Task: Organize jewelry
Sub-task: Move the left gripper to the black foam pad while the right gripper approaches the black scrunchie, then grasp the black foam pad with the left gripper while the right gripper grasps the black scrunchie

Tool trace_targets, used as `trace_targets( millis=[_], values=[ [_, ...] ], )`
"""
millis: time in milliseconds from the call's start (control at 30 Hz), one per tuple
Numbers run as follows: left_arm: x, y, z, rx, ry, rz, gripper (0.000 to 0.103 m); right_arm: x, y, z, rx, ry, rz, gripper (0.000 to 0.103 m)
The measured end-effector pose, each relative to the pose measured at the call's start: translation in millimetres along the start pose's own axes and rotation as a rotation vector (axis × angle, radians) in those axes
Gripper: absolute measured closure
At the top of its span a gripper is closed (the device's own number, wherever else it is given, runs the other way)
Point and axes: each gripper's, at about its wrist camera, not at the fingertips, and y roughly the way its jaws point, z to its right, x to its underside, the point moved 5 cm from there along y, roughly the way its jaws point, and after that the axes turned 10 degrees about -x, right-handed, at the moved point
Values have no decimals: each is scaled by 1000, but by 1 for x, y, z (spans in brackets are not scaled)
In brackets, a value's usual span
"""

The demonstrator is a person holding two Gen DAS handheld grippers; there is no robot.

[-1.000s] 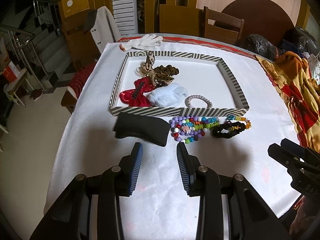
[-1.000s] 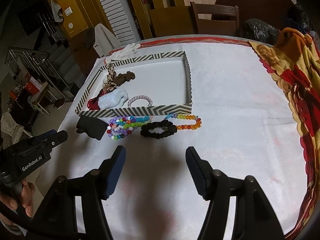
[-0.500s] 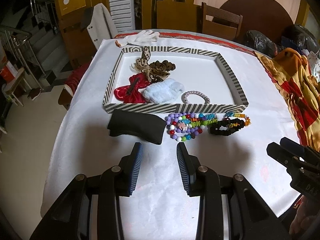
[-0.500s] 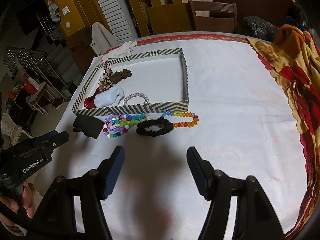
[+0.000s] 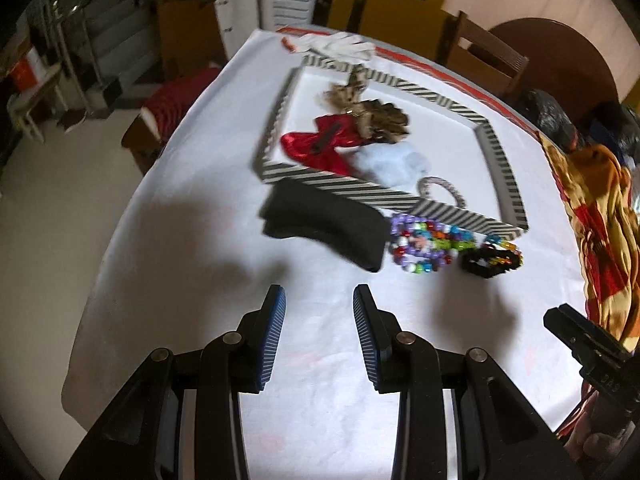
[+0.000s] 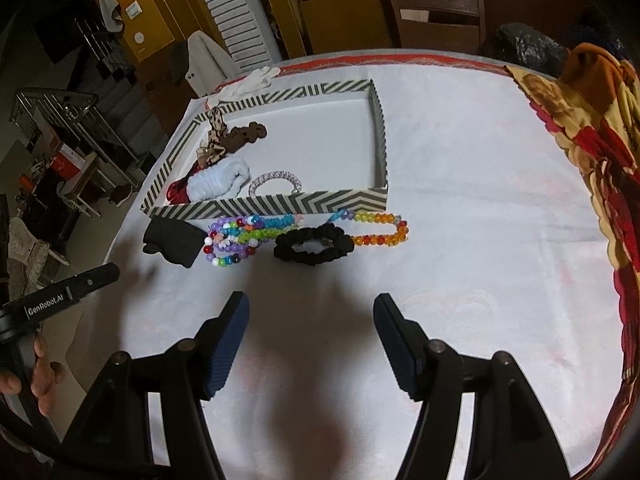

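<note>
White tablecloth (image 6: pixel 460 200) under both grippers, left (image 5: pixel 319 300) seemingly narrower, right (image 6: pixel 311 308) wide, jaws empty.

Beads (image 6: pixel 248 238), black scrunchie (image 6: pixel 314 245) beside striped tray (image 6: pixel 280 203); bracelet (image 6: pixel 275 181) seemingly inside.

The tray (image 6: pixel 384 152) sits on the table (image 6: pixel 460 240). Inside it, toward its left end, lie a bow (image 5: pixel 320 146), a puffy scrunchie (image 6: pixel 218 178) and a bracelet (image 6: pixel 276 180). Just before the tray's front wall lie a folded cloth (image 6: pixel 174 240), bead strands (image 6: pixel 248 234), another scrunchie (image 6: pixel 314 246) and a bead necklace (image 6: pixel 380 230), left to right. A glove (image 6: pixel 250 82) lies behind the tray.
</note>
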Motion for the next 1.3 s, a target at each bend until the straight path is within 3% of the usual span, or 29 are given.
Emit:
trace_targets(
  millis=[267, 533, 833, 1100, 1300],
  values=[
    [-7, 8, 0, 38, -46, -26, 71, 0, 16, 11, -7, 26, -27, 35],
    [-15, 24, 2, 92, -96, -72, 71, -6, 26, 36, -24, 111, 15, 35],
    [-31, 52, -4, 148, -209, -161, 67, -31, 57, 36, 22, -7, -19, 35],
    [-42, 84, -11, 188, -370, -243, 62, -40, 71, 38, -2, 0, -21, 35],
    [-49, 95, -2, 172, -383, -274, 58, -44, 78, 36, -15, 18, -11, 35]
  ],
)
